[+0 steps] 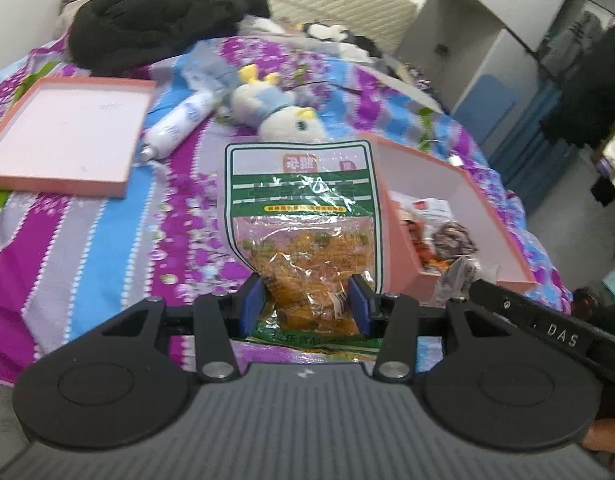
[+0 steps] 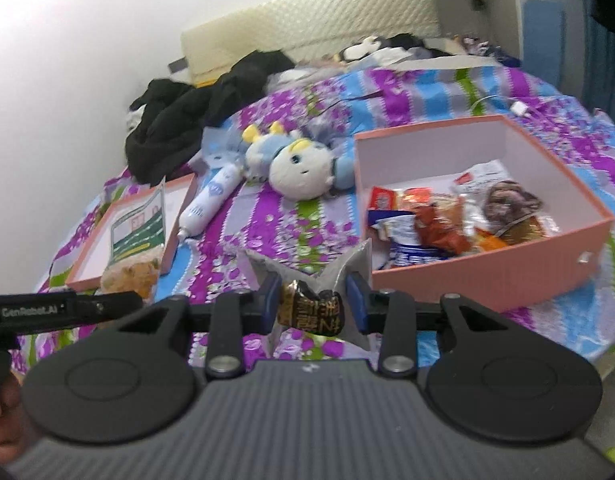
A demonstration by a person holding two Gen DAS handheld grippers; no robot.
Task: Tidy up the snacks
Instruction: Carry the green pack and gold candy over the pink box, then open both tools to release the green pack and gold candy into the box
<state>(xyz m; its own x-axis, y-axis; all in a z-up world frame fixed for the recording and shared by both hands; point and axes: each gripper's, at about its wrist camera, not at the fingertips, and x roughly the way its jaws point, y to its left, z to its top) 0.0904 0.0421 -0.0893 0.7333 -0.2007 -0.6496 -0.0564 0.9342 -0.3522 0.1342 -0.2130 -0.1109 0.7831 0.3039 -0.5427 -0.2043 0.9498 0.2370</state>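
Your left hand-held gripper (image 1: pixel 307 304) pinches a green snack bag (image 1: pixel 303 220) above the bed (image 1: pixel 87 240), left of the pink box (image 2: pixel 487 272); your right hand-held gripper (image 2: pixel 313 304) clamps a dark wrapped snack (image 2: pixel 311 310) near that box.

Your bedspread (image 1: pixel 107 248) shows purple, blue and grey stripes with floral print. The box (image 2: pixel 487 276) and lid (image 1: pixel 59 136) are salmon pink outside, white inside. The snack bag (image 1: pixel 303 208) is green-and-white over orange contents.

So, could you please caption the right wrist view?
Right gripper holding a dark snack beside the pink box.
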